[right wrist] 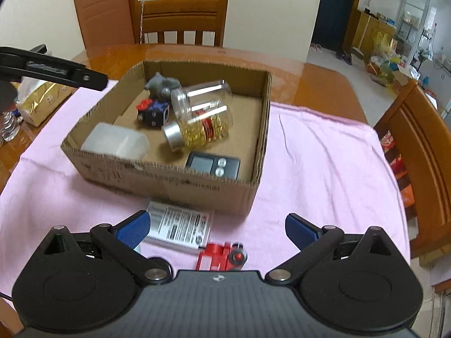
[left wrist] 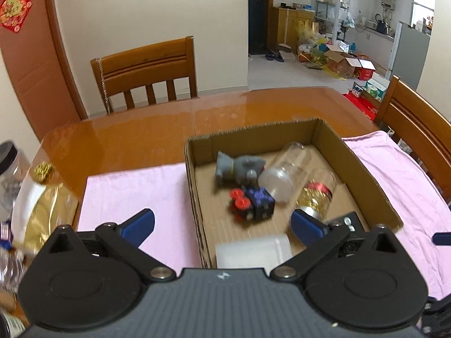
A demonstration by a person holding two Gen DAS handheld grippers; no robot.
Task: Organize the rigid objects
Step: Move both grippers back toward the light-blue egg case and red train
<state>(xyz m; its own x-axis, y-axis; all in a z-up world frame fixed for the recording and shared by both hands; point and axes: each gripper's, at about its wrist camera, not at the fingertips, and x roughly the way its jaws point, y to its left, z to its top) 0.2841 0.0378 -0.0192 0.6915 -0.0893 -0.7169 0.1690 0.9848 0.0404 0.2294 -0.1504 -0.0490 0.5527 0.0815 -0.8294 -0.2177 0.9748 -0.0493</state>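
Note:
An open cardboard box (left wrist: 194,186) (right wrist: 169,180) sits on a pink cloth. Inside lie a grey toy animal (left wrist: 239,169) (right wrist: 162,84), a dark cube with red knobs (left wrist: 253,202) (right wrist: 153,114), an empty clear jar (left wrist: 284,173) (right wrist: 201,95), a jar of gold beads (left wrist: 315,197) (right wrist: 203,128), a white container (left wrist: 253,252) (right wrist: 115,140) and a small black scale (left wrist: 346,222) (right wrist: 214,164). My left gripper (left wrist: 222,228) is open and empty above the box's near left wall. My right gripper (right wrist: 217,228) is open and empty over a labelled white packet (right wrist: 180,224) and a red toy (right wrist: 222,256) lying before the box.
The pink cloth (left wrist: 135,191) (right wrist: 324,169) covers the near part of a glossy wooden table (left wrist: 169,124). Wooden chairs (left wrist: 146,76) (right wrist: 417,152) stand at the far side and the right. A gold packet (left wrist: 45,217) (right wrist: 39,98) and bottles sit at the left.

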